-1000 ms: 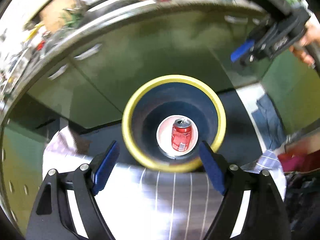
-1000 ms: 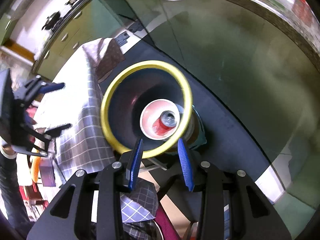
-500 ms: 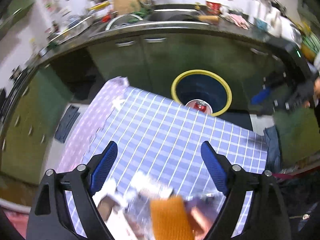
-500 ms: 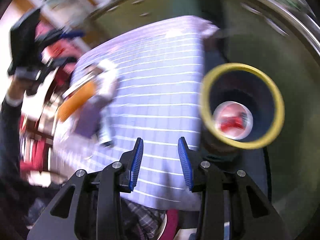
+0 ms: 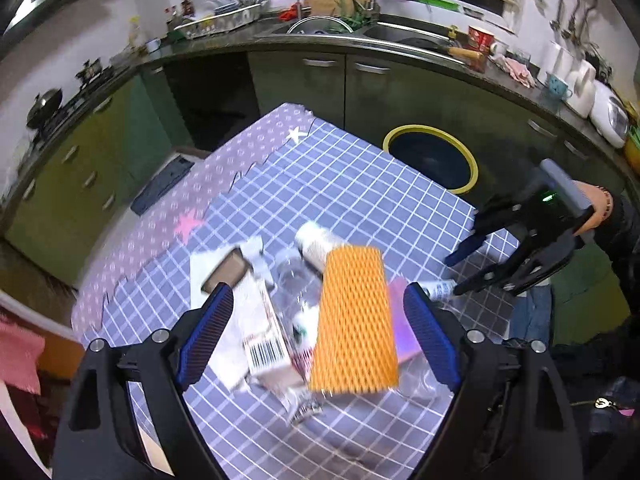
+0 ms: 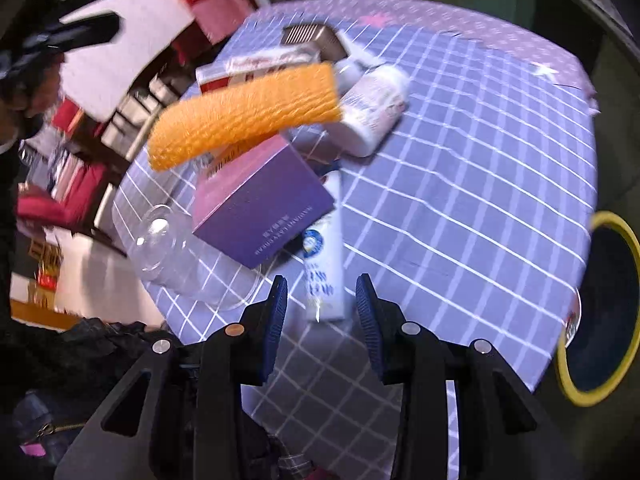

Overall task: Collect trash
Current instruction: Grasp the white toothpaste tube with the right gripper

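From my left wrist camera, my left gripper (image 5: pixel 316 340) hangs over the trash pile on the checked tablecloth (image 5: pixel 360 200), jaws spread wide with nothing pressed between them; they have just been opening a little further. Under them lies the orange foam net sleeve (image 5: pixel 354 320), its long axis running away from me toward the yellow-rimmed bin (image 5: pixel 432 156) beyond the table's far edge. Beside it lie a clear plastic bottle (image 5: pixel 296 292) and a barcoded carton (image 5: pixel 264 336). My right gripper (image 5: pixel 468 264) shows at the table's right edge.

From my right wrist camera, my right gripper (image 6: pixel 322 312) is partly open and grips nothing. Between its fingers I see the near end of a white tube (image 6: pixel 324 264), lying lengthwise away from me, its far end under a purple box (image 6: pixel 260 208). The bin (image 6: pixel 600 308) sits at the right.
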Demonstrator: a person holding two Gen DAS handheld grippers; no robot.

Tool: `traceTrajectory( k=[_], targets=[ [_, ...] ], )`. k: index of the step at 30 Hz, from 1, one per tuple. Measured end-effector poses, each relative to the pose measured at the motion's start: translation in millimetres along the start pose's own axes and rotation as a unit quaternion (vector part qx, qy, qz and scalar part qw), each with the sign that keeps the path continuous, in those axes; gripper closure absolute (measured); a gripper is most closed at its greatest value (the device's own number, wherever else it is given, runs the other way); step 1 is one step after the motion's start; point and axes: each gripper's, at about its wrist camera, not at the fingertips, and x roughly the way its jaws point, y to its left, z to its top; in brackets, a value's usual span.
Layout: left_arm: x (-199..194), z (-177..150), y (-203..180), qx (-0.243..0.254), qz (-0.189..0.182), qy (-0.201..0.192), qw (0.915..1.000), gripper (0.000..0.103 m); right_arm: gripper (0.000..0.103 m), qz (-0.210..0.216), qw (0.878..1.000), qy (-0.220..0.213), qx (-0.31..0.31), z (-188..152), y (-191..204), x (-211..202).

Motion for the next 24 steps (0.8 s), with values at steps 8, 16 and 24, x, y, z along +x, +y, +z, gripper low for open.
traceTrajectory(
  k=[8, 16, 24],
  targets=[
    [-1, -24, -6, -0.013, -0.008, 0.005, 0.9999, 0.020, 0.066, -0.044, 0.998, 0.042, -0.029, 20, 8, 42],
    [3, -24, -10, -0.009, -0.015, 0.003, 0.9999, 0.020, 0.082, -0.060, 0.997, 0.046, -0.029, 22, 9, 56],
    [7, -25, -8, -0.010, -0.017, 0.004, 0.9998, 0.020, 0.088, -0.088, 0.995, 0.039, -0.015, -10, -7, 26]
  ],
)
